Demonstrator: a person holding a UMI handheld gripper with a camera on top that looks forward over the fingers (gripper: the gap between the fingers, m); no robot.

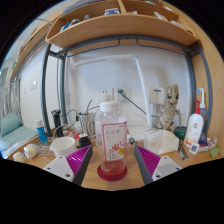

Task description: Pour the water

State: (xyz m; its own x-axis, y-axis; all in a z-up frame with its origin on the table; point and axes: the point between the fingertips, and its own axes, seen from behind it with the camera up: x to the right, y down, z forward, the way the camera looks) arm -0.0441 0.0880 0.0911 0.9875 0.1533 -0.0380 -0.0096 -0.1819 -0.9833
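Observation:
A clear bottle [111, 135] with pinkish liquid, a white cap and a printed label stands upright on a red round base [112, 171] on the wooden desk [100, 182]. It stands between my gripper's [113, 161] two fingers. The left pad [80, 158] and the right pad [148, 160] each flank it with a small gap. The gripper is open, and the bottle rests on its own support.
A white bowl [63, 145] sits left of the bottle and a white tub [160, 140] right of it. Farther right stands a white bottle with a red cap [195, 125]. Small items crowd the back of the desk, below a wooden shelf [120, 30].

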